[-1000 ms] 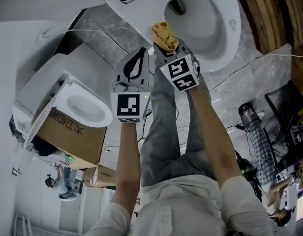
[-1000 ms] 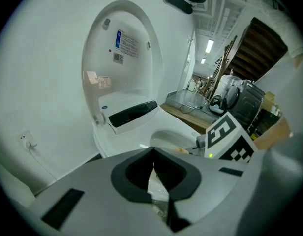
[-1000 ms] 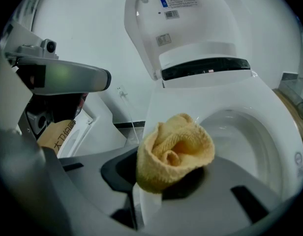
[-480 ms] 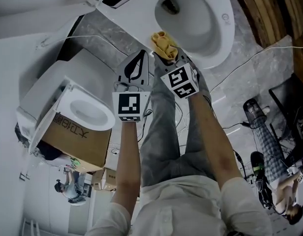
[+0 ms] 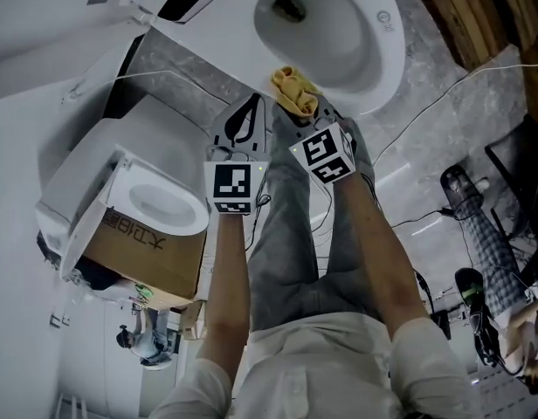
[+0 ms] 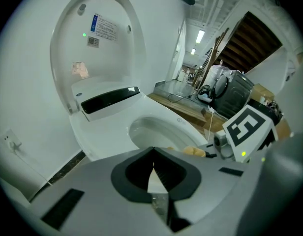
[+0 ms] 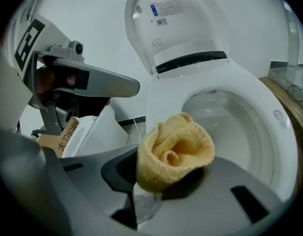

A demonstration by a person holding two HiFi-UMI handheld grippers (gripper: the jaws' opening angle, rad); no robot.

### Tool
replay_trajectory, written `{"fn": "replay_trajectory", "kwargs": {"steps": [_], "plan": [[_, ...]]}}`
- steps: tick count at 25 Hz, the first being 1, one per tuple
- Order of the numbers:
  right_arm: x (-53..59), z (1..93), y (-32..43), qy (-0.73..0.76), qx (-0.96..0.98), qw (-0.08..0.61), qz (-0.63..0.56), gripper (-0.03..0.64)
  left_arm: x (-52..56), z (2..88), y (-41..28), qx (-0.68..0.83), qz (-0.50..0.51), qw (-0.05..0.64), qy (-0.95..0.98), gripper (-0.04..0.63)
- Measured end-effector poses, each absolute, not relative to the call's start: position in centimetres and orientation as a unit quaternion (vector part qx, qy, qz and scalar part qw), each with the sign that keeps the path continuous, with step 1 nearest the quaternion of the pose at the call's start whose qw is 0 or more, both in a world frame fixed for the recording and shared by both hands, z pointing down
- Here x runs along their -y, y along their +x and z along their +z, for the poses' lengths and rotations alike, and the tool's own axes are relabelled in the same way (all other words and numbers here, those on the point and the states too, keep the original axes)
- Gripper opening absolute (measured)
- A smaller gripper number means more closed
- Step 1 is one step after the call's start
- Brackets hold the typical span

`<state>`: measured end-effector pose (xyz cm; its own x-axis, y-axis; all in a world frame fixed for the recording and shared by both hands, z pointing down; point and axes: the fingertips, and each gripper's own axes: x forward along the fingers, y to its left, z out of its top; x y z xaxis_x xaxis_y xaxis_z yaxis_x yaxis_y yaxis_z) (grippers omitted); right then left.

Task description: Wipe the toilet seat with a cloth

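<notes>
Yellow terry cloth sits bunched in the right gripper. Its jaws are pinched down on the cloth, and the wad bulges out past the tips. Left gripper is closed on nothing. Its tips meet, and only a thin sliver of gap behind them shows white porcelain.

Head view: both grippers are held out side by side over the person's grey trouser legs, with the right one a bit further forward. Cloth is at the near front edge of the toilet seat; can't tell if it touches the rim. Right gripper view puts it low and left of the bowl opening.

Lid is raised upright, with sticker labels on its underside and a black strip across the base below it. Seat ring lies down on the bowl, with a small round mark on its right side.

Left of the person, a second toilet sits in an open cardboard box, well apart from the first. Grey marble floor has white cables running across it on the right. Dark wooden boards show at top right. Another person is partly in view at bottom left, small.
</notes>
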<state>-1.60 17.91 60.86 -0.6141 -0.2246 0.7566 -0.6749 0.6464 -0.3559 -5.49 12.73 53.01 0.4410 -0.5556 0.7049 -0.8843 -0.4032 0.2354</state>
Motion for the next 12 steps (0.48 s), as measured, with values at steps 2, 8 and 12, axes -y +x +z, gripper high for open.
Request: {"fn": "replay_trajectory", "kwargs": {"steps": [2,8,12], "plan": [[-18.4,60.9,-0.9,0.272,0.836,0.347,0.328,0.095,-13.1,53.4,-4.9,0.447,0.276,0.306,0.794,0.014],[-19.8,61.0,1.4,0.283,0.825,0.349,0.342,0.095,-13.6,53.8,-2.9,0.423,0.288,0.308,0.802,0.014],[-20.6,61.1,3.2,0.292,0.819,0.348,0.351,0.094,-13.6,53.7,-1.7,0.41,0.293,0.305,0.808,0.014]]}}
